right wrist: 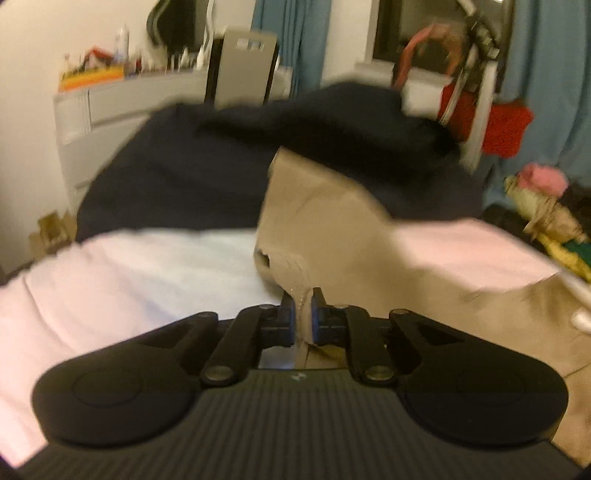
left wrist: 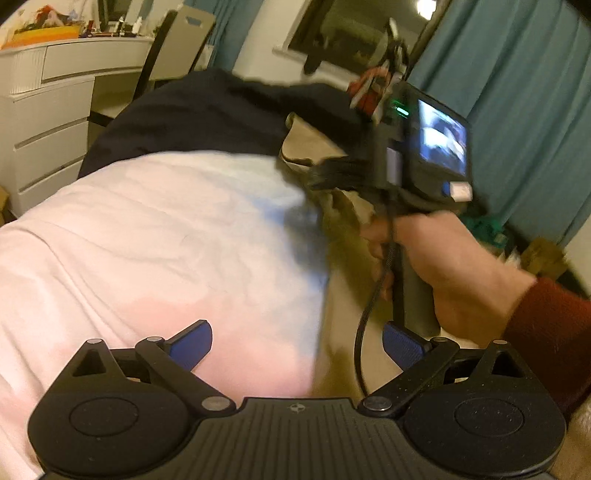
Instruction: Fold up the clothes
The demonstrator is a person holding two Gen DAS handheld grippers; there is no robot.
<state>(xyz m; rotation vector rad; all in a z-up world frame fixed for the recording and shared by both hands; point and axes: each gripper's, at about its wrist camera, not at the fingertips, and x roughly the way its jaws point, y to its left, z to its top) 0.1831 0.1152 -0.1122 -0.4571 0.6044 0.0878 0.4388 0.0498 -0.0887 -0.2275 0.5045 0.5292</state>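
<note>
Right gripper [right wrist: 303, 317] jaws clamped on tan cloth [right wrist: 325, 221] edge; left gripper [left wrist: 297, 345] jaws apart, empty. Cloth's soft, limp; I'd grab hems.

I'm seeing a white chest of drawers [left wrist: 48, 122] standing against the left wall, teal curtains [left wrist: 517, 92] hanging beside a dark window [left wrist: 354, 33], a ceiling light [left wrist: 428, 7] glowing above.

Bedroom surroundings as we find them

We note a pale pink sheet [left wrist: 155, 236] over the bed, a dark blanket [left wrist: 207, 114] at its far end, a white drawer unit [left wrist: 48, 122] to the left with clutter on top, a chair [left wrist: 177, 44] beside it, and teal curtains [left wrist: 524, 92] flanking a dark window [left wrist: 347, 29].
</note>
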